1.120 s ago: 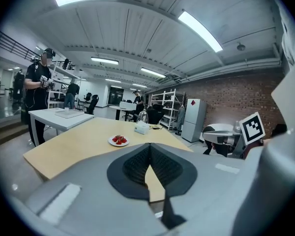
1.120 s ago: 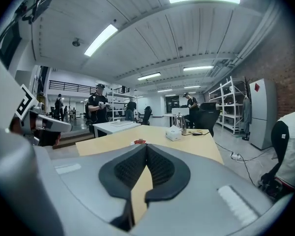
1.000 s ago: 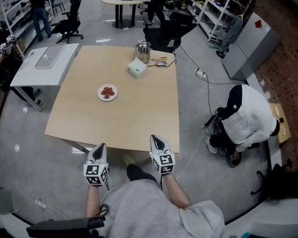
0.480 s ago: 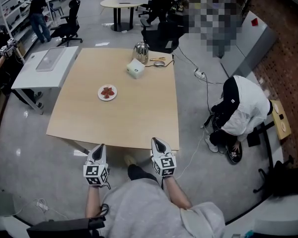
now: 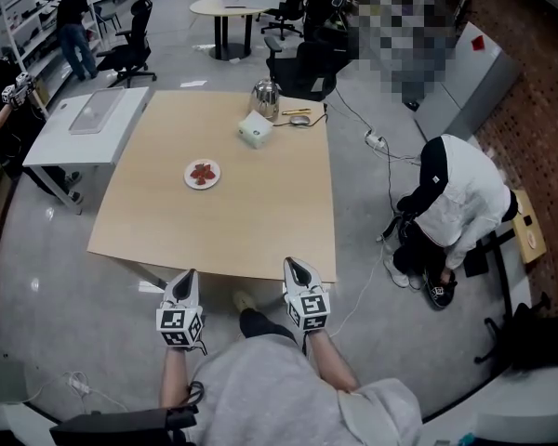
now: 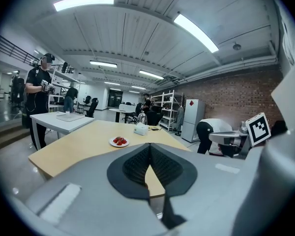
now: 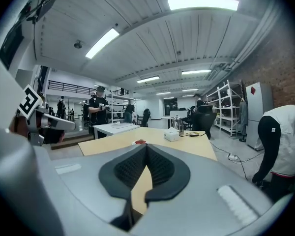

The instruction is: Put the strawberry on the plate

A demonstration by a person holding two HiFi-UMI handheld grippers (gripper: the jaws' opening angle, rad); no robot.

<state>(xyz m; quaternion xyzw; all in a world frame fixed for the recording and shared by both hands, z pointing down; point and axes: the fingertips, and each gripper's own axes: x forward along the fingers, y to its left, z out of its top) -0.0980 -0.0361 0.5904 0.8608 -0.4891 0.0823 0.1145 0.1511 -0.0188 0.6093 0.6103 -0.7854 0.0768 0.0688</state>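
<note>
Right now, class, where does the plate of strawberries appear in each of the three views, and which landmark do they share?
Head view: plate, upper left of centre.
Left gripper view: plate, slightly left of centre, just below mid-height.
Right gripper view: plate, tiny, near centre, just below mid-height.
Shared landmark: the white box, beyond the plate and to its right in every view.

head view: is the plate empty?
No, a red strawberry lies in the middle of the white plate.
</note>
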